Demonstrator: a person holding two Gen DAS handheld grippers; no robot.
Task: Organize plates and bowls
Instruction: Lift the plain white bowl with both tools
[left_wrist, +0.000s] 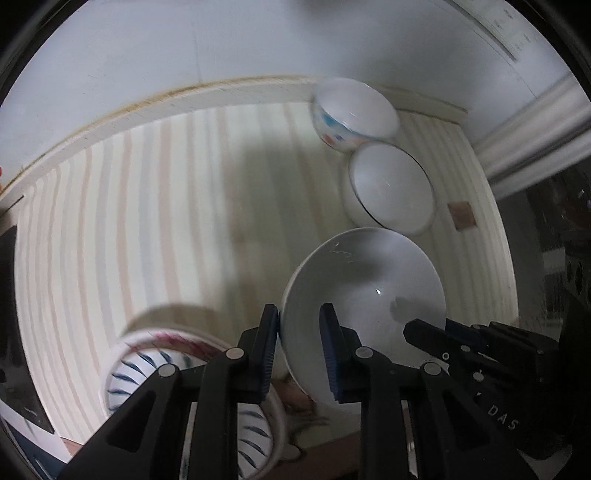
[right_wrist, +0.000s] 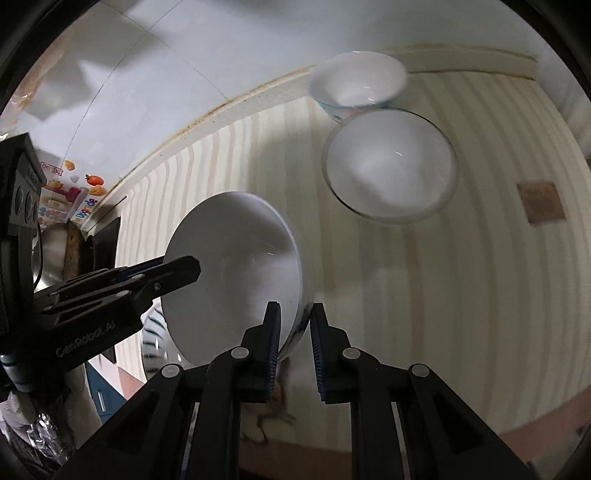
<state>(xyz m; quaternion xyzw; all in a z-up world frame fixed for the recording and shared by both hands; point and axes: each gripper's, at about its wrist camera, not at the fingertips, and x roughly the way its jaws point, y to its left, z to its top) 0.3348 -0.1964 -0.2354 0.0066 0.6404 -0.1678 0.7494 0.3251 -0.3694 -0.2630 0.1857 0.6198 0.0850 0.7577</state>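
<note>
White bowl (left_wrist: 362, 295) gripped at opposite rims by 2 claws.
Left gripper (left_wrist: 298, 354) and right gripper (right_wrist: 294, 350) each pinch its wall, nearly closed; glazed ceramic looks stiff, slippery, breakable; hold rims firmly.

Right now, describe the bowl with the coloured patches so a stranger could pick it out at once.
Start at the striped cream tablecloth and follow it to its far edge by the white wall. Two bowls sit there side by side; take the farther one, the small white ceramic bowl with blue and red patches. Its neighbour, the wider white bowl with a thin dark rim line, has no patches showing.
</note>
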